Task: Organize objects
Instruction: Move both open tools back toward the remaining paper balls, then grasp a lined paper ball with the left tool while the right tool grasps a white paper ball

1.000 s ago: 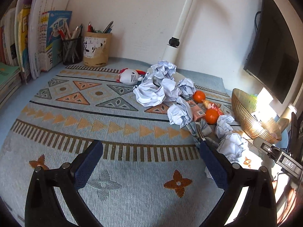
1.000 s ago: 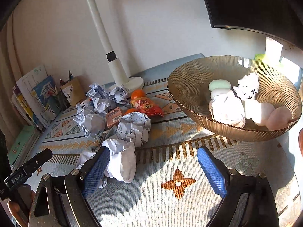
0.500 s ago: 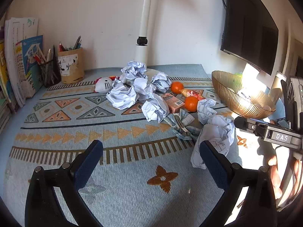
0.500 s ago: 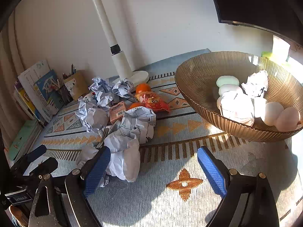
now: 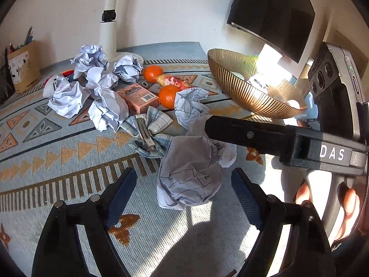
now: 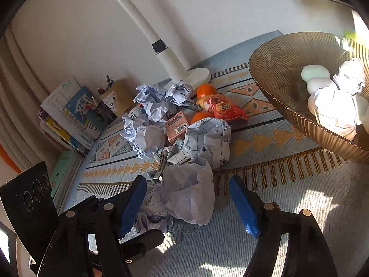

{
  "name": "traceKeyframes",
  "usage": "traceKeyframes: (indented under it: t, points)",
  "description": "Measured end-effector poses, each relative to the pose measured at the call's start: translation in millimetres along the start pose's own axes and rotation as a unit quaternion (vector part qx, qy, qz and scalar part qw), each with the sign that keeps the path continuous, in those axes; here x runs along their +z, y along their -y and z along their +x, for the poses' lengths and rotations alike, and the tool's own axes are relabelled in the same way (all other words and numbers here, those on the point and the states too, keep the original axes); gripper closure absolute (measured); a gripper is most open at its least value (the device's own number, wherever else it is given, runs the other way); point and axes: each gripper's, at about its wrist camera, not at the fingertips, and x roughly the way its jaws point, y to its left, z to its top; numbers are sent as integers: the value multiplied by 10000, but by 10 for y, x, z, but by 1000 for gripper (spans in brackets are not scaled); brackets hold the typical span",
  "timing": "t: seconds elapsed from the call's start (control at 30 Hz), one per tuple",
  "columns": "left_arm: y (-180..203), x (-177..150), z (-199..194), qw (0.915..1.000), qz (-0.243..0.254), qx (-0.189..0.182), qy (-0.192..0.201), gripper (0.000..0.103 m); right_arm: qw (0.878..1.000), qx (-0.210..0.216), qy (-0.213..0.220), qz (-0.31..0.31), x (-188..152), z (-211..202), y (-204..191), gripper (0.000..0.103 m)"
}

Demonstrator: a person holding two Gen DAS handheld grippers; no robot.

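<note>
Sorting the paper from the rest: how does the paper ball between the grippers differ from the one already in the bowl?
The near paper ball lies on the patterned mat; the bowl's paper ball rests inside the bowl among pale rounded things. The near one shows printed grid lines and sits partly in shadow; the bowl's one is in bright sun, its marks unclear. Both are crumpled white paper.

Patterned woven mat [image 5: 69,161] bears crumpled paper balls [image 5: 191,175], two oranges [image 5: 168,94], pink box [image 5: 138,99], ribbed bowl [image 5: 230,80]
</note>
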Motion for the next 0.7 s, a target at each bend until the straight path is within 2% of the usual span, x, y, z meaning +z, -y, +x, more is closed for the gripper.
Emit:
traceKeyframes:
  t: [0.03, 0.1, 0.17, 0.2, 0.3, 0.5, 0.63, 0.7]
  points:
    - [0, -4, 9, 10000, -3, 2, -22, 21, 10000, 29, -59, 28, -11, 42, -6, 35]
    - [2, -12, 17, 10000, 6, -81, -56, 41, 9998, 150, -124, 80, -41, 94, 4, 44]
    - [3, -21, 23, 10000, 24, -32, -83, 52, 9998, 141, -101, 69, -43, 91, -1, 50]
    - [1, -25, 8, 10000, 14, -62, -59, 54, 9999, 116, -59, 63, -41, 69, 2, 54]
    - [-37, -34, -110, 9997, -84, -174, 141, 57, 9995, 279, 20, 165, -39, -48, 57, 62]
    - [-220, -56, -529, 9967, -388, -76, 703, 57, 9990, 254, 374, 27, -46, -571, 59, 62]
    - [-479, -122, -573, 9920, -832, 243, 917, 57, 9997, -156, -71, -168, -137, -567, 44, 61]
    - [-597, -152, -524, 9893, -1073, 263, 957, 57, 9984, -332, -311, -333, -206, -462, 25, 61]
